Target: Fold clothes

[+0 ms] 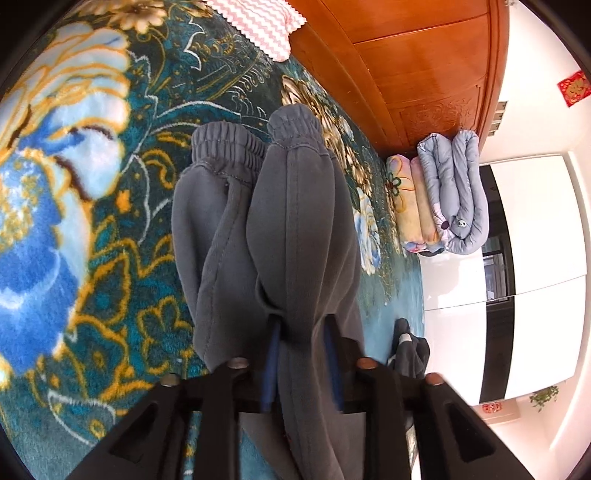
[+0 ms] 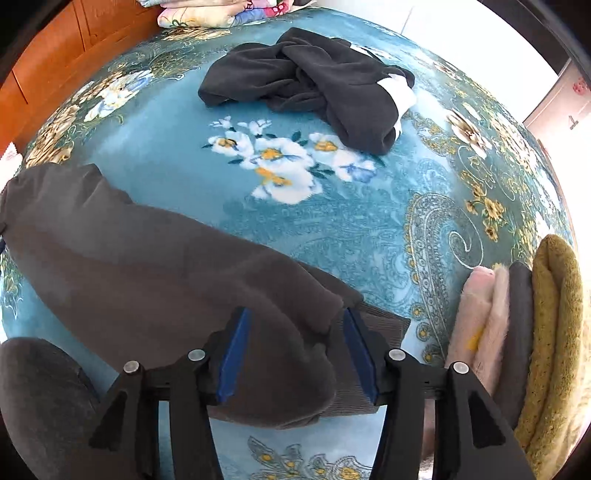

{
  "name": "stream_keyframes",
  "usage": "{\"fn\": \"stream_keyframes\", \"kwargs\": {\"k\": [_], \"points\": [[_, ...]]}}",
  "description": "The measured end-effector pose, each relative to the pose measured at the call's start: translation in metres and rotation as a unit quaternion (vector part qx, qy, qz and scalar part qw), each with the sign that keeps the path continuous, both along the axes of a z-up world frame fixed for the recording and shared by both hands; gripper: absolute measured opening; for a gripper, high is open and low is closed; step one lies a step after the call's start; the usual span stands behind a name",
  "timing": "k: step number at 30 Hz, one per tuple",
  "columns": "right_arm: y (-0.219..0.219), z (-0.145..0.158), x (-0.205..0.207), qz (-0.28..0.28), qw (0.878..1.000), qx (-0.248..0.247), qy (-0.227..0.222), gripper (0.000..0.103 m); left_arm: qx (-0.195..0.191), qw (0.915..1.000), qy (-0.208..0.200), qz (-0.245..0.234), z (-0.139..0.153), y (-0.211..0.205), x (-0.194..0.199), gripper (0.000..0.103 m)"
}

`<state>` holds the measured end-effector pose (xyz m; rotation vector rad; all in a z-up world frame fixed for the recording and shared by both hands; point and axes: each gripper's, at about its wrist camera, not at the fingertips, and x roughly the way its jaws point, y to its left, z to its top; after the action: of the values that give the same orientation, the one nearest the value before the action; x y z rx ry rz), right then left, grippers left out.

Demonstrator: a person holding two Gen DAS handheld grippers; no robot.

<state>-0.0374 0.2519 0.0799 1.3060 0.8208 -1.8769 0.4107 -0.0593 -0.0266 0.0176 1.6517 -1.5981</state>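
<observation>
Grey sweatpants (image 1: 280, 221) lie on a teal flowered blanket (image 1: 74, 184), their elastic waistband and a cuff at the far end. My left gripper (image 1: 301, 332) is shut on a bunch of the sweatpants fabric, which bulges between the blue pads. In the right wrist view the same sweatpants (image 2: 155, 269) stretch from the left to my right gripper (image 2: 295, 321), whose blue pads stand apart around the ribbed cuff end. A crumpled black garment (image 2: 314, 85) with white patches lies on the blanket (image 2: 332, 229) farther off.
A stack of folded clothes (image 2: 524, 332) in pink, grey and mustard stands at the right. Rolled quilts (image 1: 443, 199) lie by the wooden headboard (image 1: 406, 66). A pink zigzag pillow (image 1: 258, 22) is at the top. White cabinets (image 1: 517, 258) stand beyond the bed edge.
</observation>
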Motion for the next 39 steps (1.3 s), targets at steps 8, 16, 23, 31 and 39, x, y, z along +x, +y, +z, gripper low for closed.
{"fn": "stream_keyframes", "kwargs": {"k": [8, 16, 23, 31, 39], "points": [[-0.008, -0.018, 0.007, -0.006, 1.000, 0.008, -0.027, 0.055, -0.065, 0.9971, -0.032, -0.025, 0.022, 0.004, -0.007, 0.010], [0.002, -0.016, 0.002, -0.023, 0.999, -0.007, -0.037, 0.055, -0.067, 0.9965, -0.049, 0.008, 0.044, 0.034, 0.007, 0.009], [0.017, -0.021, -0.012, -0.061, 0.996, -0.018, -0.068, 0.055, 0.064, 0.9941, -0.080, 0.035, -0.004, 0.031, 0.015, 0.009], [0.047, -0.010, -0.025, -0.107, 0.984, -0.062, -0.125, 0.055, 0.071, 0.9954, -0.055, 0.034, -0.006, 0.035, 0.014, 0.014], [0.082, -0.012, -0.023, -0.150, 0.959, -0.090, -0.221, 0.067, 0.080, 0.9951, -0.053, 0.022, 0.000, 0.045, 0.017, 0.025]]}}
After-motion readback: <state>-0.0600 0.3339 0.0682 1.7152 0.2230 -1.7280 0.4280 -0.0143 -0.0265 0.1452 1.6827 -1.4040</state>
